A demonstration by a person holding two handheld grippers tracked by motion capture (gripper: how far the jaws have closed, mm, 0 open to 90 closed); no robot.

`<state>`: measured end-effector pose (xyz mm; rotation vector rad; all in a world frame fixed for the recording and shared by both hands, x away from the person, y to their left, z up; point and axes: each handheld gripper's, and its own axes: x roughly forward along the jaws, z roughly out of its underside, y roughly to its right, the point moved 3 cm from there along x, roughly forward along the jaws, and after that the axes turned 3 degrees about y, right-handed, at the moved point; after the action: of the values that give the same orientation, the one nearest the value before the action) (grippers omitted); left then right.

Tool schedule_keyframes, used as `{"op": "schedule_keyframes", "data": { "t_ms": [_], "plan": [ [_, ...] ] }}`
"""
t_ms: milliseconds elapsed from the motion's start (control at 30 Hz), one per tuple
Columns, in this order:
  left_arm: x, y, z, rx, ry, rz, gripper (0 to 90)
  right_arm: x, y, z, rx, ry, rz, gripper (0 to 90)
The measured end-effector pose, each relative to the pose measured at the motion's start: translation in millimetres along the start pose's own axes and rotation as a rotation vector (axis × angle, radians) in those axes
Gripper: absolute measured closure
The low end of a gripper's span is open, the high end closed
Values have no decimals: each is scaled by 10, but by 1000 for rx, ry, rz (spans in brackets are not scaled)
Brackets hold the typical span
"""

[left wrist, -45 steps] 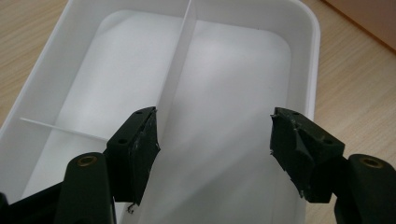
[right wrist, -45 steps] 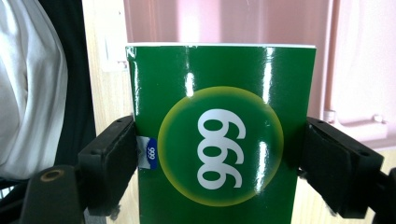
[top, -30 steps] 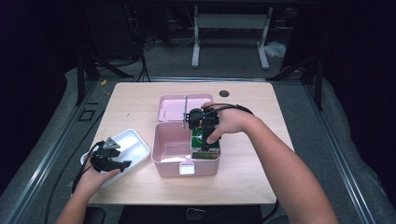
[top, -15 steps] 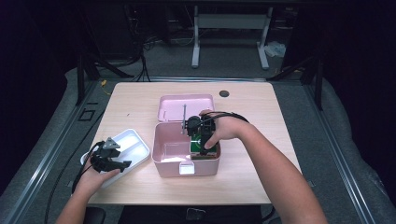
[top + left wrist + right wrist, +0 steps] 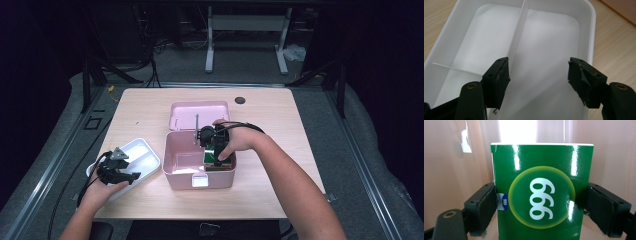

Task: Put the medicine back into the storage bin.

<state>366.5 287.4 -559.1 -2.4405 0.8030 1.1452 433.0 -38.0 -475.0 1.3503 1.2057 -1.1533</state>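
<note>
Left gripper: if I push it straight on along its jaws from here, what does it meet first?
Most likely the white divided tray. The left gripper hangs open over it, jaws straddling the compartment right of the long divider, so they would probably meet that compartment's floor first. How far off it lies is unclear.

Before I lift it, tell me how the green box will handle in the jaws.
The green box looks like glossy card, so it may slip between the right gripper jaws. Its flat sides and sharp edges suggest it is fairly stiff but could crush under a hard squeeze. It is probably light, and standing tall in the pink bin, apt to tip.
</note>
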Motion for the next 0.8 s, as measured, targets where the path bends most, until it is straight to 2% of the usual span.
{"op": "schedule_keyframes", "data": {
  "t_ms": [33,133,200,300,467,533,700,800],
  "plan": [
    [1,2,1,-5,1,0,337,20,-2,8,8,-15,1,149],
    [1,1,3,-6,0,1,337,20,7,11,20,4,8,147],
    [2,1,4,-6,-1,2,338,-42,13,9,34,34,14,149],
    [2,2,3,-4,-2,-1,338,-113,15,13,38,50,21,168],
    [1,3,3,-3,-4,-3,339,-320,-8,59,35,75,25,265],
    [1,4,3,-4,-4,-3,338,-447,-13,114,35,85,33,322],
    [-5,1,6,-2,-4,-4,338,-576,-1,230,54,102,55,335],
    [-4,4,7,-9,-2,-4,338,-662,18,374,81,105,58,344]
  ]
}}
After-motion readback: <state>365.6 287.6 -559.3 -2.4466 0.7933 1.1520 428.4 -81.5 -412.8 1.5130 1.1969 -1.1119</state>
